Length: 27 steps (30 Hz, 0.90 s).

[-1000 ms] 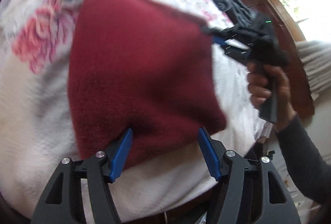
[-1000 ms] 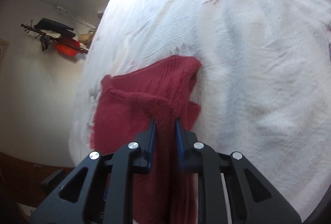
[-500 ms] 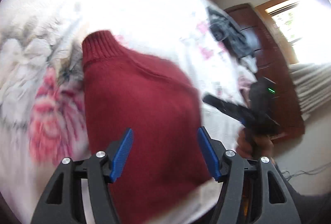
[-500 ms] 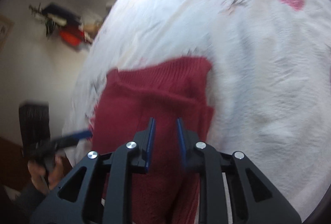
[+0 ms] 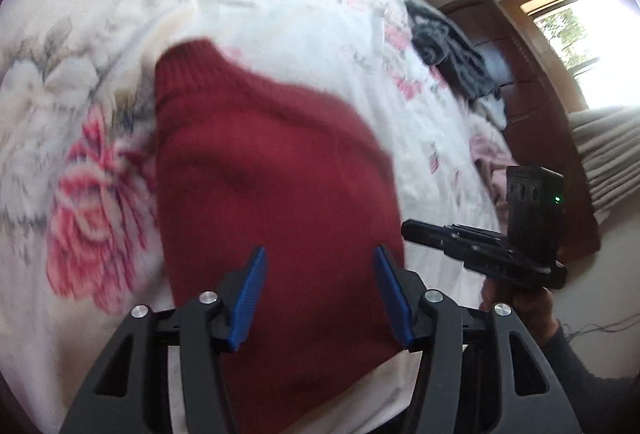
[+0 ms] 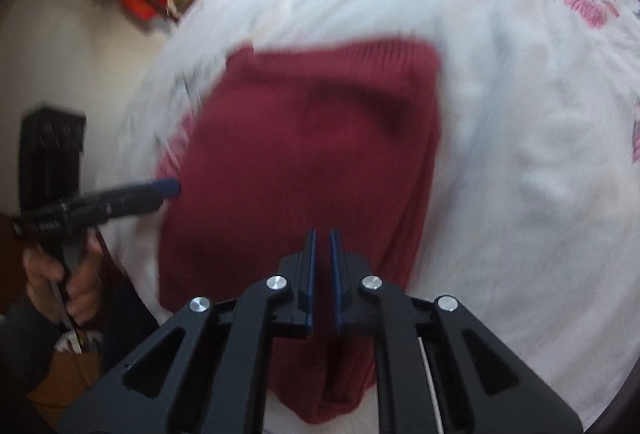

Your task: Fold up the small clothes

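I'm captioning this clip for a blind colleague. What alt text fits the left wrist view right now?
A dark red knitted garment lies on a white floral bedspread, with the open left gripper hovering over its near edge. At the right, a hand holds the right gripper beside the garment; dark clothes lie further back on the bed.

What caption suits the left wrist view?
Open left gripper over a dark red knit garment on a floral bedspread, right gripper alongside.
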Motion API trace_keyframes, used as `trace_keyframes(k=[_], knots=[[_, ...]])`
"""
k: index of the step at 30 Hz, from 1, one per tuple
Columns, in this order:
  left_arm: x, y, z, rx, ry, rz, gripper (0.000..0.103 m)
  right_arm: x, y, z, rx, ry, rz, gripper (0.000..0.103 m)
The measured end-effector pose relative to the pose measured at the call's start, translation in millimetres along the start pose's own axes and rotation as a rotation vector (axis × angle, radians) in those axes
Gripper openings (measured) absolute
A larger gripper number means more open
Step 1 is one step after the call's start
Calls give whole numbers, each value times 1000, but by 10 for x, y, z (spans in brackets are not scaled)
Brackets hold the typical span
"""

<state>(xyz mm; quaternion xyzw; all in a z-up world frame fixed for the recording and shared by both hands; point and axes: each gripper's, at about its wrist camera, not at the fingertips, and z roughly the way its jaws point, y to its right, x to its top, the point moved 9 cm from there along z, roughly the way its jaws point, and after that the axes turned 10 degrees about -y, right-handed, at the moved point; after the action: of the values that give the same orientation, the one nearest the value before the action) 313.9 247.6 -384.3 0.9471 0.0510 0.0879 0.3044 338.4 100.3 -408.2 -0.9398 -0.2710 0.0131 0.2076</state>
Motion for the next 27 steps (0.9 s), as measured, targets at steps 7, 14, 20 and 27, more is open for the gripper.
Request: trace_keyframes(k=[7, 14, 20, 27], knots=[[-103, 137, -122, -7, 42, -25, 53, -31, -78, -118, -98, 36, 8, 8], [-604, 179, 62, 28, -2, -16, 54, -515, -242, -74, -138, -6, -25, 9], [-748, 271, 55, 17, 9, -18, 55, -511, -178, -117, -143, 26, 56, 17], [-1173, 18, 183, 76, -57, -61, 60, -836, -2, -32, -174, -26, 141, 13]])
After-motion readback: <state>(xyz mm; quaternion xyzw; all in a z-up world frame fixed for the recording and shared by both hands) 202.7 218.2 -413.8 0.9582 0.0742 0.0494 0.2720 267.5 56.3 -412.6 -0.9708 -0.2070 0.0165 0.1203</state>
